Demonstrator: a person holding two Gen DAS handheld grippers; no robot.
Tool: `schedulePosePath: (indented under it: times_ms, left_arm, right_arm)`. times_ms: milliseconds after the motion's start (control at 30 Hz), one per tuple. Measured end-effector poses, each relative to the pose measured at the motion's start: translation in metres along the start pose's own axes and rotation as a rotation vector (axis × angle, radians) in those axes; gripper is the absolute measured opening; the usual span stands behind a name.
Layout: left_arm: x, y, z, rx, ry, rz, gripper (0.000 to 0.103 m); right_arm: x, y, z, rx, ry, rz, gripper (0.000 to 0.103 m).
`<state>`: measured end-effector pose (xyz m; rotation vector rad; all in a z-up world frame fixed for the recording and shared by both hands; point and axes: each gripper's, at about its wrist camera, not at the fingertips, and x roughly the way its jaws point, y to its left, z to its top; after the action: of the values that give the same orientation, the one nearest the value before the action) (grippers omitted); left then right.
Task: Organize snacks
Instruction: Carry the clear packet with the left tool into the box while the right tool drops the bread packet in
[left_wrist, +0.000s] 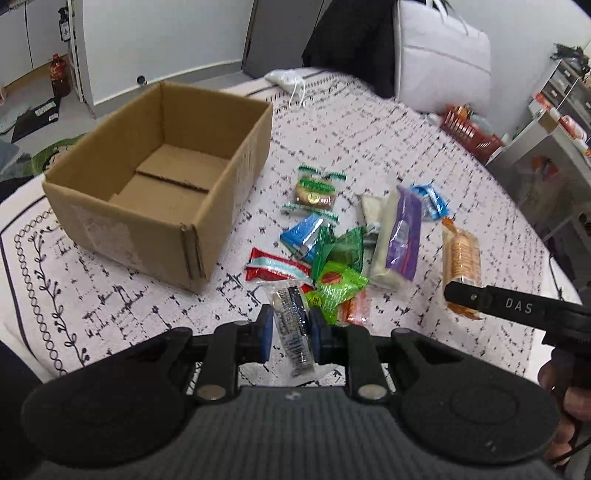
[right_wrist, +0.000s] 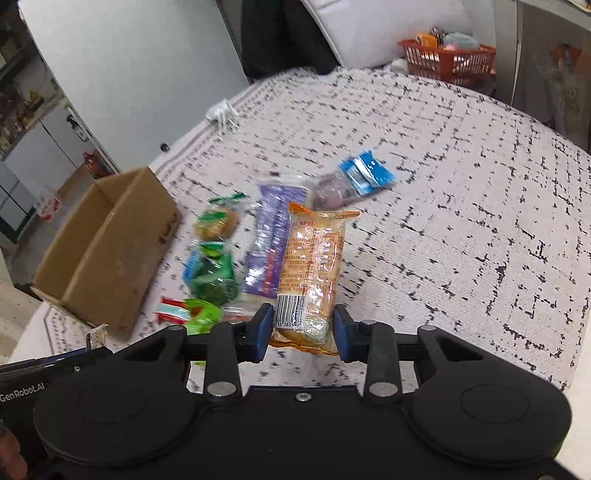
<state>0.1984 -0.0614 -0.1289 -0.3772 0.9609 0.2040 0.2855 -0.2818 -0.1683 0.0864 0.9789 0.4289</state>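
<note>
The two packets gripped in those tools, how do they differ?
The clear packet in the left tool is slim with black print; the orange packet in the right tool is wider and shows stacked golden crackers. The clear one tilts; the orange one points straight ahead. Both are pinched between blue pads.

Matt cardboard box (left_wrist: 155, 199); glossy plastic snack wrappers (left_wrist: 332, 258); woven cloth cover (right_wrist: 461, 221).
</note>
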Motion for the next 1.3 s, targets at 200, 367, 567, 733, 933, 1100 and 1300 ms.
schedulePosePath:
  times_ms: [200,367,567,733,933,1100,1300]
  left_arm:
    - [-0.024,0.011,0.004,-0.014,-0.050,-0.007,0.020]
    - [-0.041,0.024,0.011,-0.036,-0.094,-0.013,0.020]
    - [-0.058,0.035,0.019,-0.058,-0.141,-0.030,0.020]
    - [-0.066,0.044,0.026,-0.073,-0.166,-0.036,0.019]
    - [-0.069,0.053,0.035,-0.079,-0.191,-0.030,0.019]
    - [-0.067,0.065,0.041,-0.083,-0.192,-0.026,0.019]
    - [-0.063,0.077,0.053,-0.068,-0.180,-0.031,0.020]
  right_arm:
    - [-0.019,0.017,0.003,0.001,-0.073,0.068,0.034]
    - [-0.026,0.031,0.005,-0.019,-0.110,0.085,0.034]
    - [-0.032,0.043,0.010,-0.023,-0.153,0.076,0.034]
    - [-0.031,0.054,0.010,-0.037,-0.173,0.076,0.034]
    - [-0.024,0.065,0.011,-0.028,-0.167,0.095,0.034]
    - [-0.015,0.086,0.009,-0.034,-0.152,0.132,0.034]
    - [-0.002,0.115,0.010,-0.033,-0.135,0.167,0.034]
